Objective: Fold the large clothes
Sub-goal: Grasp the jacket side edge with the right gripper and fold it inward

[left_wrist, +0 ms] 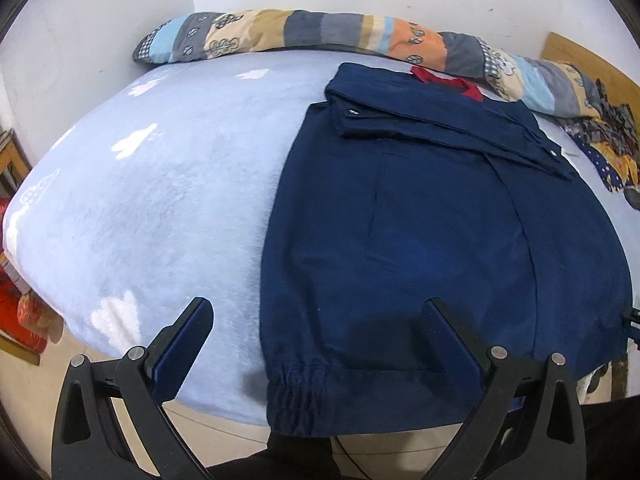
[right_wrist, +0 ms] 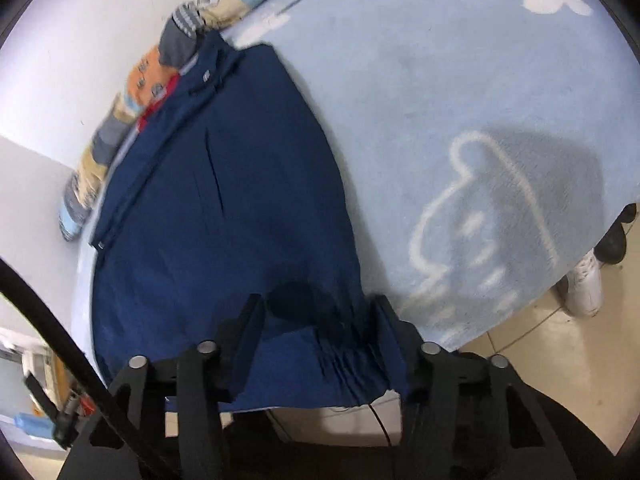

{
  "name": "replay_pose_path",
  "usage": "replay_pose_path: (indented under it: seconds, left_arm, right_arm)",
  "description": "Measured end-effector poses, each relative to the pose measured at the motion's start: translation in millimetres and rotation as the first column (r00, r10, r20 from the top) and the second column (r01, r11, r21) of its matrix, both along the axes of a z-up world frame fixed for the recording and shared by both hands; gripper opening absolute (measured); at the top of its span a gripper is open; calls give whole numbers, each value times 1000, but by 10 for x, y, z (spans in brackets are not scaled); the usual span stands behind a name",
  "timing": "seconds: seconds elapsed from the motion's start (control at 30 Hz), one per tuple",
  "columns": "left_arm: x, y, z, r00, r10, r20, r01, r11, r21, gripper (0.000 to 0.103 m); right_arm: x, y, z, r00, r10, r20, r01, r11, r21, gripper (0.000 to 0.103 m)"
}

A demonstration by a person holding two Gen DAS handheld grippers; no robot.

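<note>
- While the navy jacket [left_wrist: 420, 232] lies flat on the bed [left_wrist: 160, 200], its red-lined collar [left_wrist: 444, 80] points toward the rolled patchwork quilt [left_wrist: 304, 34] by the wall and its elastic hem [left_wrist: 300, 396] hangs just over the near edge of the bed.
- One sleeve [left_wrist: 440, 120] is already laid across the chest, so the sides look tucked in; the lengthwise fold, hem toward collar, seems to be the step in hand.
- Left gripper [left_wrist: 316, 320] hovers above the hem's left corner with its fingers [left_wrist: 192, 332] spread wide; nothing is between them, and one finger is over bare blanket, the other over navy cloth.
- That placement suits a grasp at the corner, where a pull would lift the whole edge evenly.
- Right gripper [right_wrist: 320, 320] sits low at the other end of the hem, its fingers [right_wrist: 248, 328] partly closed with the gathered elastic band [right_wrist: 344, 360] between them.
- Whether the pads already press the cloth cannot be told from the right wrist view; the fabric bunches in pleats there, but a gap beside each finger may remain.
- Taking both hem corners at once would keep the jacket from skewing as it is carried over.
- A shoe [right_wrist: 584, 284] stands on the tiled floor [right_wrist: 520, 344] beside the bed, well clear of the work.
</note>
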State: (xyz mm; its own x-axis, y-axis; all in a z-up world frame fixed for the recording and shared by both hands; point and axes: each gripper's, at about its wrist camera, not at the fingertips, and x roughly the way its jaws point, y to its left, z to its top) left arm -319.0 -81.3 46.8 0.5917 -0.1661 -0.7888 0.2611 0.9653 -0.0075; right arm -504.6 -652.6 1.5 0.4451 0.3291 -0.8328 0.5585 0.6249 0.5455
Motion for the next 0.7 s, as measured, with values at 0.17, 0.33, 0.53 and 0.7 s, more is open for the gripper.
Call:
replay_pose_path:
  seconds: [0.17, 0.33, 0.53, 0.7]
  left_arm:
    - [-22, -53, 15, 1000, -20, 14, 19, 1000, 9, 103]
    - [-15, -60, -3, 1000, -16, 9, 16, 1000, 12, 103]
    - [-14, -66, 1, 1000, -14, 7, 14, 1000, 10, 103]
    - [19, 1, 15, 1000, 0, 3, 0, 1000, -6, 103]
  right_arm:
    - [99, 347, 220, 988, 157, 15, -153, 977, -150, 24]
    - [169, 432, 204, 979, 202, -38, -206, 950, -234, 23]
    - [236, 383, 51, 976, 194, -96, -210, 958, -195, 48]
    - [221, 555, 247, 964, 263, 31, -256, 956, -142, 17]
